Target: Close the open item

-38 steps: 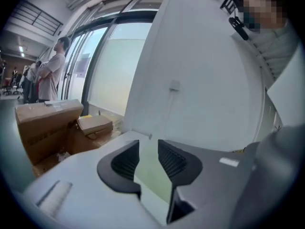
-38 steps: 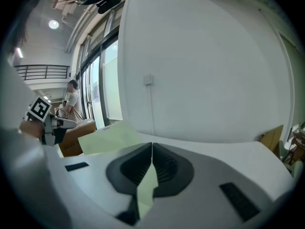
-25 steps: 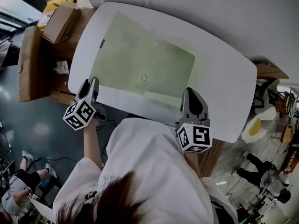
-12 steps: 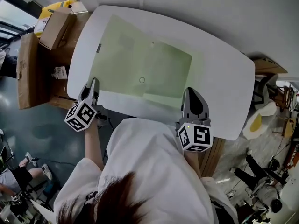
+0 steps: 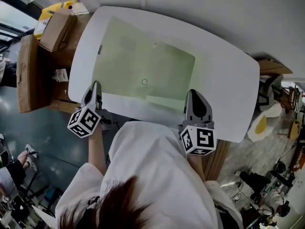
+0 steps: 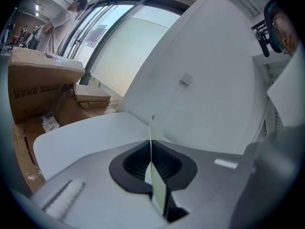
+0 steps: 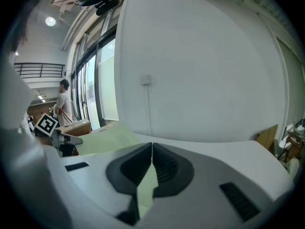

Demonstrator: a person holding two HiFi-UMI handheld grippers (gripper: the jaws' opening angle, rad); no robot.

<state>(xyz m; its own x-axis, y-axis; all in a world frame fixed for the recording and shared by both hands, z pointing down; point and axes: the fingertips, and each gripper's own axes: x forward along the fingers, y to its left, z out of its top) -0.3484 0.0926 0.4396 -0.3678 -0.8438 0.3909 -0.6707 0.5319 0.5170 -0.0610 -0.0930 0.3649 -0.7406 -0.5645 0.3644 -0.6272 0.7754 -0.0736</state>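
**Asker:** Where is the folder, and how does it lie?

**Me:** The pale green folder [image 5: 138, 63] lies open and flat on the white tabletop [image 5: 228, 87], nearer its left end. Its near edge runs along the tabletop's near edge, with a narrow white strip between them.

**Asker:** What are your tongs doing?

**Me:** My left tongs [image 5: 97, 85] have just been closing. They are now pressed together on the folder's thin near left edge, which stands edge-on between them. My right tongs [image 5: 195, 93] are pressed together too, pinching the near right corner. Pale green shows in the slit behind their tips.

**Asker:** How much room is there around it?

**Me:** Bare white tabletop spreads wide to the right of the folder. A narrower band runs beyond its far edge, toward the wall [image 5: 214, 13]. Cardboard boxes [image 5: 29, 66] stand just beside the tabletop's left end. My own body is close against the near edge.
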